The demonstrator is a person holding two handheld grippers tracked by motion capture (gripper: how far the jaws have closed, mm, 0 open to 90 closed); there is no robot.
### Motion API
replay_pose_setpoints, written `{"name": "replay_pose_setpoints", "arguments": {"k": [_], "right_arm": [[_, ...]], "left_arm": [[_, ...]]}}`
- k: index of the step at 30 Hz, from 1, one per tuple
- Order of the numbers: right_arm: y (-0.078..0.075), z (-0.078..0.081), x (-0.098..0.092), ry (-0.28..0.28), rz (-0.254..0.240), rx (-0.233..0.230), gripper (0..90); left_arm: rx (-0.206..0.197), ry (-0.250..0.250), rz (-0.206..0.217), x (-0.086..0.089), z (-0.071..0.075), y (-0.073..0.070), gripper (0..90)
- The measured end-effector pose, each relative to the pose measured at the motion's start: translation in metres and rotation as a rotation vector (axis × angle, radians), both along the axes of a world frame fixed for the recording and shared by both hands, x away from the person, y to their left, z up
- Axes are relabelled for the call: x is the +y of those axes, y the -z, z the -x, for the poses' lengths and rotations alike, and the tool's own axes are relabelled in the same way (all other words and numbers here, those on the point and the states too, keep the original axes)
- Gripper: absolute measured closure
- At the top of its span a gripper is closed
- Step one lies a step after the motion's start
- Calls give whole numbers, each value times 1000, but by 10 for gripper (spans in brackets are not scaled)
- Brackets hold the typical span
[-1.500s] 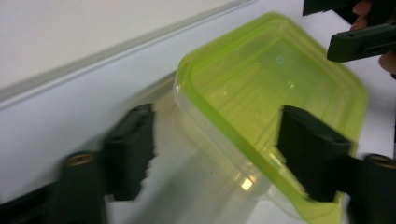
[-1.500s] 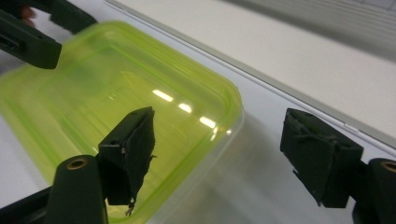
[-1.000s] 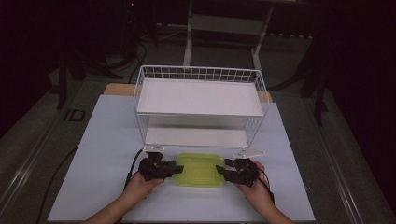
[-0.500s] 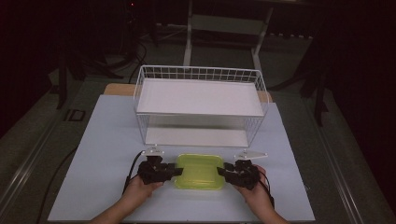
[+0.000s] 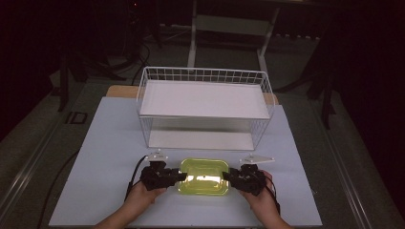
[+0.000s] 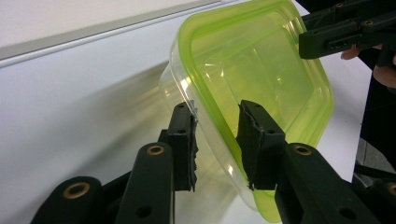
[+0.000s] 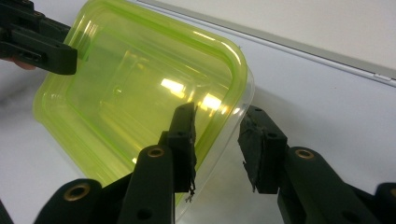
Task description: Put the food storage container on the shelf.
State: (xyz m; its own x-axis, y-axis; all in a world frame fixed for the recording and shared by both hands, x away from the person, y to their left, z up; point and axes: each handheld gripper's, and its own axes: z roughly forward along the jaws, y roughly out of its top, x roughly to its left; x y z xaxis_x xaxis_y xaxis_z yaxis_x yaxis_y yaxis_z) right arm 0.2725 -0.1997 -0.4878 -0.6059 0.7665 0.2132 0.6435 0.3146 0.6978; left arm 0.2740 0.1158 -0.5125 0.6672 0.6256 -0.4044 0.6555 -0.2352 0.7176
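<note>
Right at the near edge of the white counter (image 5: 110, 157) sits a green-lidded clear plastic container (image 5: 204, 176), with a gripper at each short end. On its left side, the left gripper (image 5: 177, 176) has its fingers (image 6: 183, 140) standing apart, one on either side of the container's rim; the gap is plain in the left gripper view and the pads do not press the plastic. Over on the other side, the right gripper (image 5: 228, 177) does the same: its fingers (image 7: 259, 144) straddle the lid's edge with space between them, nothing clamped. Each hand (image 5: 143, 195) comes in from the bottom of the high view, wrapped around its tool. Behind the container, farther back on the counter, stands a white wire shelf rack (image 5: 205, 107) with two flat tiers, well apart from both grippers.
</note>
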Motion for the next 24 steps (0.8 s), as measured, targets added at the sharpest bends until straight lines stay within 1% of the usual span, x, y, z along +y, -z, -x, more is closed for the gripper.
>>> {"name": "replay_pose_setpoints", "arguments": {"k": [4, 6, 9, 11, 13, 14, 16, 19, 21, 24], "right_arm": [[-1, 1, -1, 2, -12, 12, 682], [-1, 2, -2, 6, -28, 27, 693], [-3, 4, -3, 4, -47, 32, 723], [-5, 5, -2, 6, -59, 25, 762], [-8, 6, 0, 8, -42, -1, 765], [-9, 5, 0, 12, -49, 0, 767], [-10, 3, 0, 13, -57, -2, 767], [-17, 1, 1, 15, -80, -21, 766], [-23, -3, 3, 19, -91, -43, 766], [-32, -11, 6, 27, -103, -62, 764]], "left_arm": [[10, -7, 2, 0, 2, -1, 703], [16, -15, -2, -1, 3, -3, 711], [19, -21, 10, 1, 5, -5, 747], [13, -29, 1, 1, 6, -7, 787], [19, -42, 6, 1, 6, -7, 800], [23, -43, 10, 1, 6, -7, 802], [4, -52, 20, 3, 6, -12, 803], [-26, -65, 44, 7, 4, -23, 807], [-51, -78, 49, 9, 0, -31, 808], [-87, -93, 44, 12, -5, -41, 808]]}}
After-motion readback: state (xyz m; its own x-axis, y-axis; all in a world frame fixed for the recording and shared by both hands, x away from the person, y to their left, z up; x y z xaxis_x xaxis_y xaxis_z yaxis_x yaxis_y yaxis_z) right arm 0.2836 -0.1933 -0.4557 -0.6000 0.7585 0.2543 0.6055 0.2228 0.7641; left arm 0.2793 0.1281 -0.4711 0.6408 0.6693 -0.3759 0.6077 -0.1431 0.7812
